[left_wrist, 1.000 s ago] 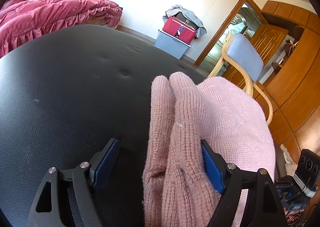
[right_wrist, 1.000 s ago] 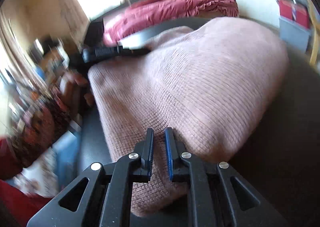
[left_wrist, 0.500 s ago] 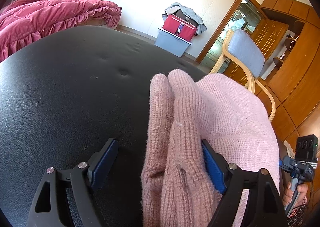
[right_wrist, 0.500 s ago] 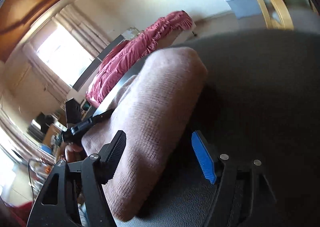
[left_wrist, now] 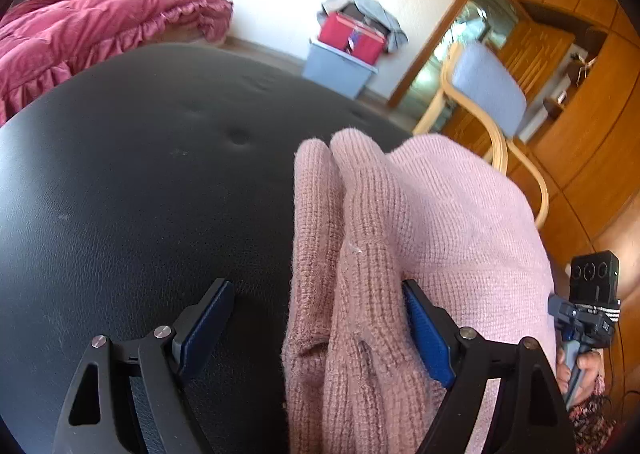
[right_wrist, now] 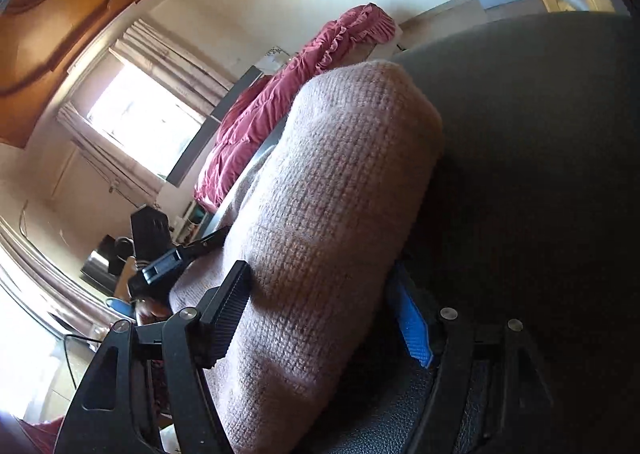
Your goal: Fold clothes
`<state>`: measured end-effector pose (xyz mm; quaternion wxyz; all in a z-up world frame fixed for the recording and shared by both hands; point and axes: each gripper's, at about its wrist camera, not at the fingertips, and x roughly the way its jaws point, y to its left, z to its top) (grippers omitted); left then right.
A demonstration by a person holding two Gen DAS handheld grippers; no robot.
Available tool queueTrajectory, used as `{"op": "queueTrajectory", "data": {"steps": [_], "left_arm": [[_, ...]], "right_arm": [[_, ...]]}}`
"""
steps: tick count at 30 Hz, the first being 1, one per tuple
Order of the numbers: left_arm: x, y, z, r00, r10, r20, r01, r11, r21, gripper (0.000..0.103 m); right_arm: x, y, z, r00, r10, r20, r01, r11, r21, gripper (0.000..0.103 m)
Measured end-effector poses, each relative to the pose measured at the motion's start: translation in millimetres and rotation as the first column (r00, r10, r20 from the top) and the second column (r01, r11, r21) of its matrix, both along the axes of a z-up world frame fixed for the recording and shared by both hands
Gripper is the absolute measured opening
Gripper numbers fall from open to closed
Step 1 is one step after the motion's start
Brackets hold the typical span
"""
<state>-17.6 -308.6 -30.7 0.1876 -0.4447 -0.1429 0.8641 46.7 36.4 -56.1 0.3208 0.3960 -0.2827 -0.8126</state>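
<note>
- Sweater, pink knit, lies folded on the black leather bench, its long axis running away from both cameras.
- Left gripper is wide open; a ribbed fold sits between the pads, against the right one.
- Right gripper is spread wide around the bundle's end, not pinching it.
- Beyond: red bed, grey bin, chair, curtained window.

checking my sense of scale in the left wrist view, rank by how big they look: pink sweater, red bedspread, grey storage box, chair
1. pink sweater, nearest the camera, so it looms
2. red bedspread
3. chair
4. grey storage box

Chair over box is clear; true sizes stay unsure, since the far things shrink.
</note>
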Motion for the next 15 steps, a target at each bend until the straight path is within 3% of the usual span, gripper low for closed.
{"op": "queueTrajectory", "data": {"steps": [5,8,13,15], "left_arm": [[-15.6,-8.4,2.6,0.995,-0.037,0.089,0.032,0.998,0.053,0.085],[-20.7,-13.4,2.2,0.993,-0.069,0.1,0.061,0.994,0.087,0.085],[-22.8,-30.3,-4.3,0.994,-0.067,0.089,0.043,0.969,0.243,0.086],[-21.2,-32.8,-6.6,0.995,-0.061,0.074,0.039,0.963,0.267,0.086]], "right_arm": [[1.2,4.2,-2.3,1.0,-0.001,0.0,0.001,1.0,-0.018,0.072],[3.1,6.4,-3.1,1.0,-0.001,-0.001,0.001,1.0,-0.022,0.072],[3.4,12.1,-6.7,1.0,0.001,-0.002,-0.001,0.999,-0.036,0.072],[5.7,13.5,-7.7,1.0,0.001,-0.002,-0.001,0.999,-0.041,0.072]]}}
